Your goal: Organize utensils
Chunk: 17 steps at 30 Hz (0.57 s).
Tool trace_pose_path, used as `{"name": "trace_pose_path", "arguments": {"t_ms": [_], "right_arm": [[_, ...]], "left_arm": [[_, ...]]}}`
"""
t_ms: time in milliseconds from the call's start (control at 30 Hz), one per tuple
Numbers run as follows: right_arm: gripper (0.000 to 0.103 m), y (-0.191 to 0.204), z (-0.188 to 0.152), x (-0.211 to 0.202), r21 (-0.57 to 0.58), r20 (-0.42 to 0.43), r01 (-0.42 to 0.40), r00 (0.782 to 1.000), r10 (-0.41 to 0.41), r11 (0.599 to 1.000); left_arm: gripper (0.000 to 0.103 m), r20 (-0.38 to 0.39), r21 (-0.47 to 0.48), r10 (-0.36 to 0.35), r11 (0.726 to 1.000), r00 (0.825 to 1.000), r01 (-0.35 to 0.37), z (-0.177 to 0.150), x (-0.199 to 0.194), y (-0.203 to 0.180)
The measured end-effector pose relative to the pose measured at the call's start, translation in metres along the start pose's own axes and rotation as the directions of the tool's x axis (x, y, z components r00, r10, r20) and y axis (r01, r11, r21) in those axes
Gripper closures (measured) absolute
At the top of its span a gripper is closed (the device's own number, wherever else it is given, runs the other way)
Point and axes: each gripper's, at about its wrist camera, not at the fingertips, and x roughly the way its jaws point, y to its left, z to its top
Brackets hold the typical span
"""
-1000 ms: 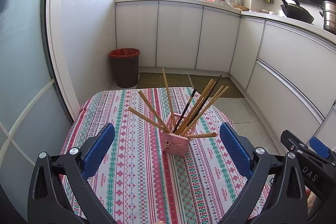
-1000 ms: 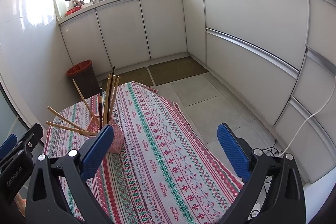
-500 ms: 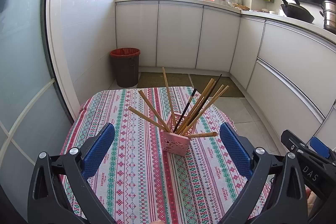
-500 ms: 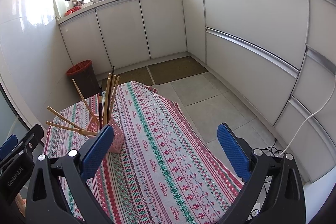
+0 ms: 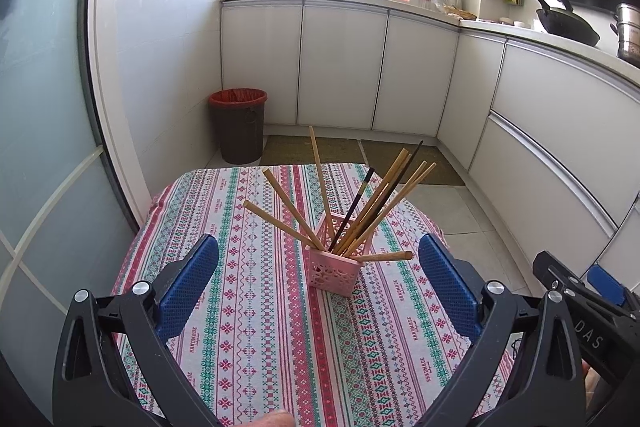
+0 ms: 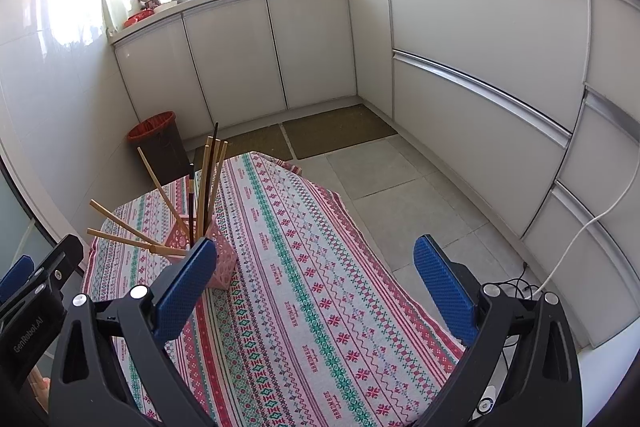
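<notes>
A pink lattice holder [image 5: 334,269] stands on the patterned tablecloth [image 5: 256,339], filled with several wooden chopsticks [image 5: 376,203] and a dark one, fanned outward. One chopstick [image 5: 386,257] lies across its rim. My left gripper [image 5: 318,287] is open and empty, its blue pads either side of the holder, nearer the camera. In the right wrist view the holder [image 6: 222,257] sits behind the left pad of my right gripper [image 6: 316,275], which is open and empty above the cloth [image 6: 304,307].
A brown bin with a red liner [image 5: 239,125] stands on the floor beyond the table. White cabinets [image 6: 460,67] run along the back and right. The table edge drops to the tiled floor [image 6: 400,195] on the right. A white cable [image 6: 580,239] trails there.
</notes>
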Motion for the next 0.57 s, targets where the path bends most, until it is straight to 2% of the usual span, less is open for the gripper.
{"name": "trace_pose_path", "arguments": {"t_ms": [100, 233, 300, 400, 567], "right_arm": [[0.007, -0.0003, -0.0002, 0.0003, -0.002, -0.003, 0.000, 1.000, 0.000, 1.000], [0.007, 0.0005, 0.0000, 0.0000, -0.002, -0.003, 0.001, 1.000, -0.001, 1.000], [0.007, 0.0011, -0.0004, 0.0005, -0.003, -0.003, 0.002, 1.000, -0.002, 1.000], [0.007, 0.0016, -0.0014, 0.0021, -0.005, -0.011, 0.001, 1.000, -0.001, 1.000], [0.007, 0.0011, -0.0012, 0.0013, -0.002, -0.008, 0.003, 1.000, -0.003, 1.000]], "left_arm": [[0.007, 0.013, 0.002, -0.018, 1.000, 1.000, 0.018, 0.0004, 0.0005, 0.0017], [0.015, 0.035, 0.035, -0.029, 0.999, 0.999, 0.028, 0.0008, -0.0015, -0.0005], [0.015, 0.048, 0.048, -0.032, 0.998, 0.998, 0.030, 0.0005, -0.0035, -0.0026], [0.008, 0.052, 0.049, -0.029, 0.998, 0.998, 0.027, 0.0011, -0.0045, -0.0034], [0.007, 0.056, 0.038, -0.007, 0.999, 0.998, 0.005, 0.0038, -0.0055, -0.0018]]}}
